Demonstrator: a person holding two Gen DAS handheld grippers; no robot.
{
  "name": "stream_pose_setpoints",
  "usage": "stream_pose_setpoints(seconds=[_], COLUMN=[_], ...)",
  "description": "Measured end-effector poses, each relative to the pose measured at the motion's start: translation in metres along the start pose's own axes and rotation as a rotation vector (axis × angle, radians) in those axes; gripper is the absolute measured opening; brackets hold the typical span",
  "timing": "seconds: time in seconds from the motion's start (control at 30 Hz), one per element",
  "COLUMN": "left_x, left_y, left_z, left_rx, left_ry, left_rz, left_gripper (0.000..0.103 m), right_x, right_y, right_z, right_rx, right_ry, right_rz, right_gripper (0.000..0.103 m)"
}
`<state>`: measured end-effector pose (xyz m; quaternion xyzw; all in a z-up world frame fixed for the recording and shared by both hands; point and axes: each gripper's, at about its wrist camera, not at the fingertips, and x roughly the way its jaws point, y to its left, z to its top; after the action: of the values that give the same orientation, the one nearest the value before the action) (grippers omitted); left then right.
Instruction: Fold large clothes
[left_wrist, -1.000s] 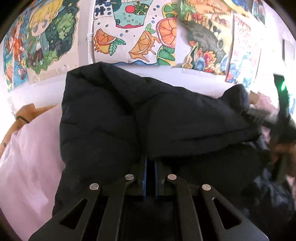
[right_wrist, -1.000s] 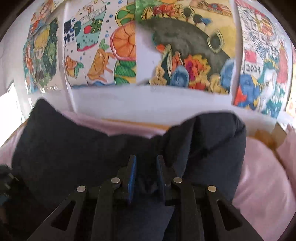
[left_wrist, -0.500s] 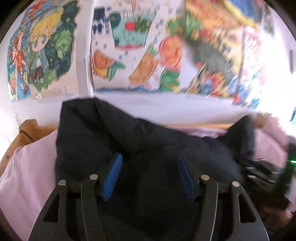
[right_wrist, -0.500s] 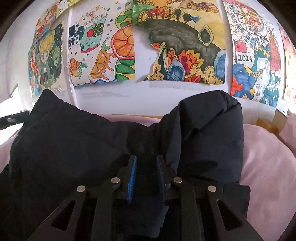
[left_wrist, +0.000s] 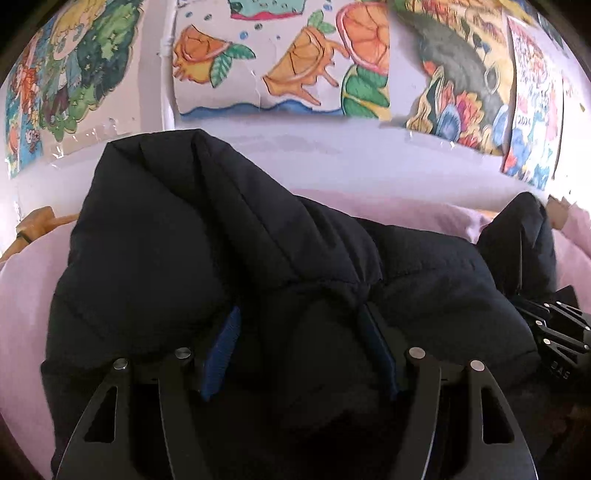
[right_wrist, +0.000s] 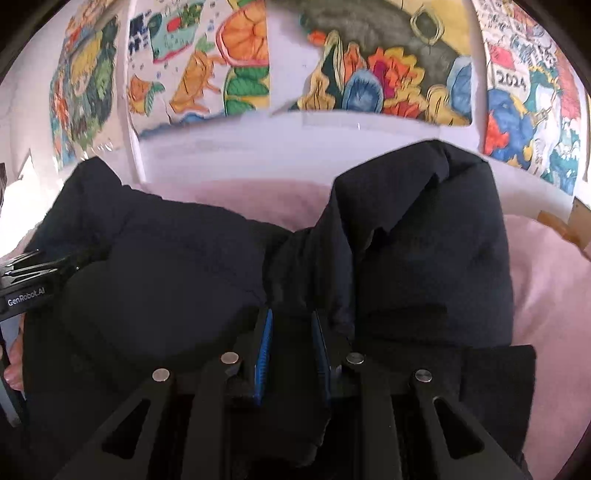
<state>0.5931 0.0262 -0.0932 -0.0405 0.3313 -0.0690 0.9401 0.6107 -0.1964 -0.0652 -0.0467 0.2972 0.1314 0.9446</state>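
Observation:
A large black padded jacket (left_wrist: 207, 258) lies bunched on a pink sheet (left_wrist: 26, 295). My left gripper (left_wrist: 299, 332) is open, its blue pads (left_wrist: 221, 350) spread wide over the jacket's near fold. The jacket also fills the right wrist view (right_wrist: 166, 277), with one puffed part (right_wrist: 436, 240) standing up at the right. My right gripper (right_wrist: 291, 332) is shut on a fold of the jacket between its blue pads (right_wrist: 264, 354). The right gripper's body shows at the right edge of the left wrist view (left_wrist: 554, 332), and the left gripper's body at the left edge of the right wrist view (right_wrist: 26, 284).
A white wall with colourful paintings (left_wrist: 288, 62) stands right behind the bed. A wooden bed edge (left_wrist: 37, 221) shows at the far left, and cardboard (right_wrist: 576, 225) at the far right. Pink sheet (right_wrist: 546, 314) lies to the right of the jacket.
My left gripper has opened and let go of the jacket, then settled lower over it. My right gripper stays shut on its fold and has pushed forward a little.

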Motion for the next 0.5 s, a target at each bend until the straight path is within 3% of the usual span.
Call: stream_pose_setpoints(seconds=[0.17,0.3,0.4,0.47,0.5], left_x=[0.016,-0.002,-0.026,-0.04,-0.046], left_y=[-0.005,0.0,0.008,0.013,0.014], left_z=[-0.01,-0.012,-0.006,-0.005,-0.007], left_rx=[0.033,0.03,-0.01,-0.03,-0.029], left_ry=[-0.013,-0.048,-0.035,-0.02,-0.005], left_rz=[0.052,0.038,0.023,0.006,0.004], left_gripper=[0.062,0.062,0.074,0.087,0.089], right_x=[0.023,0.018,0.0,-0.014,-0.021], right_y=[-0.004,-0.003,-0.007,-0.009,-0.008], right_z=[-0.009,-0.012,-0.008,-0.002,0.001], right_rx=[0.016,0.009,0.032,0.041,0.044], right_ry=[0.004,-0.013,-0.034,-0.029,-0.029], right_rz=[-0.001,-0.005,0.029,0.038,0.037], right_gripper=[0.021,0.021,0.021,0.027,0.03])
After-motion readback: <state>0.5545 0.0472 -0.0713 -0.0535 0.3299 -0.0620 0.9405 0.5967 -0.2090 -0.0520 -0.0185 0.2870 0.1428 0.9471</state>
